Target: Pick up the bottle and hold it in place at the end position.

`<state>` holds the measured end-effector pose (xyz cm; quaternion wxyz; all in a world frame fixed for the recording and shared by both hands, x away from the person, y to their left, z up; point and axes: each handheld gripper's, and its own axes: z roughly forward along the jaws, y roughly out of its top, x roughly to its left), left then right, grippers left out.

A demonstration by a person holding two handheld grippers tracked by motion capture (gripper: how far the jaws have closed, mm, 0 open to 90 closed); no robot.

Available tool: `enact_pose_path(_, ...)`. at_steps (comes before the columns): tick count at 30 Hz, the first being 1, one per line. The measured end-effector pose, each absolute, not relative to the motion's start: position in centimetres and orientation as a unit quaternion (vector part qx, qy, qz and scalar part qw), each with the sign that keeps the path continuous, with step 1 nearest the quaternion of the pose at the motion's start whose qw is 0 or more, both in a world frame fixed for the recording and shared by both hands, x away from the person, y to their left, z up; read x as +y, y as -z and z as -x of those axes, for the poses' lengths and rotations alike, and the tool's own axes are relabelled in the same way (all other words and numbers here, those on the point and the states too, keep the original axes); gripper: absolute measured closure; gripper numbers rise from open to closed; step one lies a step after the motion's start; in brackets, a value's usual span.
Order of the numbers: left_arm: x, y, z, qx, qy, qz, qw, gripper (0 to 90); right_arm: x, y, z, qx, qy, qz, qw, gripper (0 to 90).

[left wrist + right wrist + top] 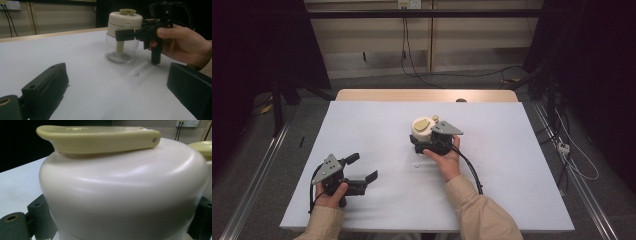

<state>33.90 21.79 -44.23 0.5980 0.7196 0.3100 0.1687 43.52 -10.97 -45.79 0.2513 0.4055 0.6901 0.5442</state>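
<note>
From above, my right tool (428,141) sits near the middle of the white worktop (377,125), its jaws set either side of the cream-lidded jar (422,129), which stands upright there. My right hand (444,159) grips that tool from behind, its cable trailing back along my sleeve. My left tool (362,170) rests low at the near left of the worktop, well apart from the jar, jaws spread with nothing between them.

In the left gripper view, my own two black jaws stand wide apart at the bottom edges over bare white surface. Beyond them the jar (123,37) shows a clear glass body under a cream lid with a yellowish handle (127,11) on top, and my right tool (136,33) clasps it at the lid's lower edge.

In the right gripper view, the cream lid (125,195) bulks between my jaws, which press against its sides; the yellowish handle (97,138) lies flat across the top.
</note>
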Motion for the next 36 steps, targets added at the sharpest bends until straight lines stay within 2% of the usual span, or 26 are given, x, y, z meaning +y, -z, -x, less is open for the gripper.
enact_pose_path(24, 19.8, 42.9, -35.3, 0.334, -0.169, -0.710, 0.597, 2.8, -11.2, 45.9, -43.4, 0.696, -0.541, -0.401, 0.248, 6.5)
enact_pose_path(36, 18.3, 42.4, -36.0, 0.334, -0.160, -0.725, 0.581, 2.5, -11.2, 45.9, -43.4, 0.697, -0.541, -0.400, 0.248, 6.5)
